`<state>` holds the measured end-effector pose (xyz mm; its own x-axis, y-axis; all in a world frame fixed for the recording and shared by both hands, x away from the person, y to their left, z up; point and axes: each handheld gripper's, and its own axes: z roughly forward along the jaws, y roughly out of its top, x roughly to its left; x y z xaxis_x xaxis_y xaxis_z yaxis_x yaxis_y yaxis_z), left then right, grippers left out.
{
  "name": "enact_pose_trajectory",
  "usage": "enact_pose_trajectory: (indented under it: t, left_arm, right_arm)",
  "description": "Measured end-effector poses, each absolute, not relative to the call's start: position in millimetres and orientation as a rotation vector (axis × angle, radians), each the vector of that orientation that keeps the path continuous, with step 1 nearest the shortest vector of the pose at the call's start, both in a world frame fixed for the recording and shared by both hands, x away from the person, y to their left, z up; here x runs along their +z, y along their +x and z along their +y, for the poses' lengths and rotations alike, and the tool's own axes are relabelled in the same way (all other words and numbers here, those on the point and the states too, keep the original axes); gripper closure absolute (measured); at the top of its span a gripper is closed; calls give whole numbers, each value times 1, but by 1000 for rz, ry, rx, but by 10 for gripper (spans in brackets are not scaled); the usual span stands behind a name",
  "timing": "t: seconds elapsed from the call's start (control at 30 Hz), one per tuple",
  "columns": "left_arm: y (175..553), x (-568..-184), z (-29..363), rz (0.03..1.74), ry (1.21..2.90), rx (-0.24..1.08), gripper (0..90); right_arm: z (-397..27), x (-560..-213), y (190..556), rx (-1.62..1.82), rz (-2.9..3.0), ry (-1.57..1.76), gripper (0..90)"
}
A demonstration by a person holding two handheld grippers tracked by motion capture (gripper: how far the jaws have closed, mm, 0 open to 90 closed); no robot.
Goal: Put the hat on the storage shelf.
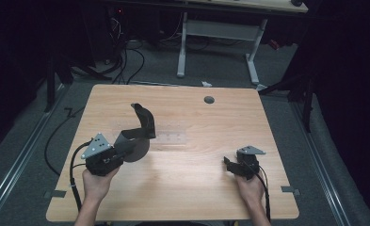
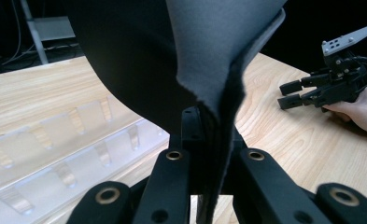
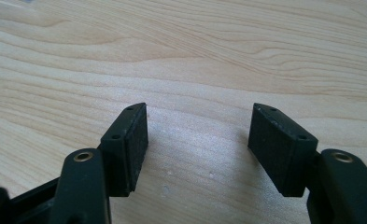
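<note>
1. Dark grey floppy fabric piece [image 1: 142, 128], seen from the high view: I have it pinched in my left gripper [image 1: 121, 151] at the left side of the pale wooden table [image 1: 197, 188]. From the jaws it rises and curls over away from me, a rounded flap hanging at the grip. Because it bends under its own weight, I judge it soft, light and limp, not fragile, and likely to swing when I move. A clear plastic rack [image 1: 171, 140] lies flat on the table just beyond it.

2. Left gripper view: the jaws are pressed together on the folded edge of the fabric [image 2: 214, 56], which stands up straight from between them and spreads overhead, black on one face and grey felt-like on the other. The cut edge looks slightly fuzzy, so I expect good friction and little slipping. I would keep the grip near this doubled edge, where the layers bunch thick. The slotted rack [image 2: 55, 154] sits low to the left, and my right gripper [image 2: 295, 95] rests farther off on the wood.

3. Right gripper view: my right gripper [image 3: 197, 140] is spread wide with nothing between its pads [image 3: 137, 140], hovering close over bare wood, well apart from the fabric.
</note>
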<state>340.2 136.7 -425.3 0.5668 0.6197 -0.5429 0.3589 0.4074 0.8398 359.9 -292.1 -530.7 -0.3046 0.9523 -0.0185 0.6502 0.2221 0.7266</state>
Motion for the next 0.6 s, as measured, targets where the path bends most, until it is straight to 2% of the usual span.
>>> enact_pose_trajectory:
  t: [0.6]
  left_arm:
    - [357,-413,165,1033,1109,269,863]
  right_arm:
    - [-292,-531,360,862,2039,1472,373]
